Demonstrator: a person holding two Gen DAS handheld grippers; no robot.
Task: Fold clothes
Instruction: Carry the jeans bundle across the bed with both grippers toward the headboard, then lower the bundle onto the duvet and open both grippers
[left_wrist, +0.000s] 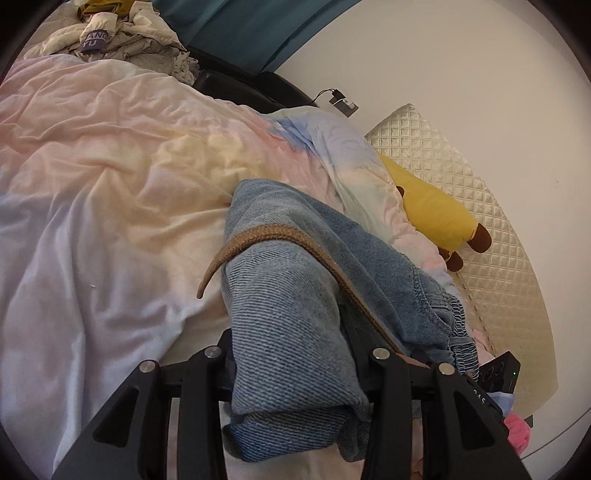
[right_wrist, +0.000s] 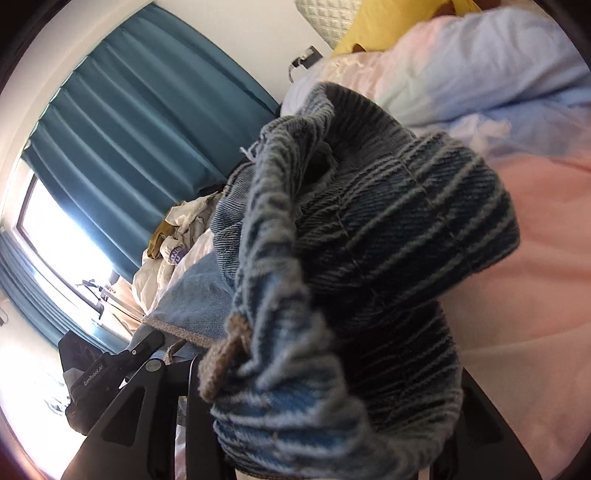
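A blue denim garment (left_wrist: 280, 266) with a brown woven cord (left_wrist: 236, 247) across it fills the gap between the arms of my left gripper (left_wrist: 291, 332) and spills forward onto the bed. The fingertips are hidden under the cloth, and the gripper looks shut on it. In the right wrist view the garment's gathered elastic waistband (right_wrist: 388, 229) is bunched close to the lens, lifted off the bedding, and my right gripper (right_wrist: 332, 350) is shut on it with its fingertips covered. The other gripper's body (right_wrist: 99, 373) shows at the lower left there.
A crumpled pastel duvet (left_wrist: 110, 166) covers the bed. A pile of pale clothes (left_wrist: 122, 40) lies at its far end. A yellow plush toy (left_wrist: 432, 206) rests against a quilted headboard (left_wrist: 480, 206). A teal curtain (right_wrist: 129, 118) hangs beside a bright window (right_wrist: 55, 236).
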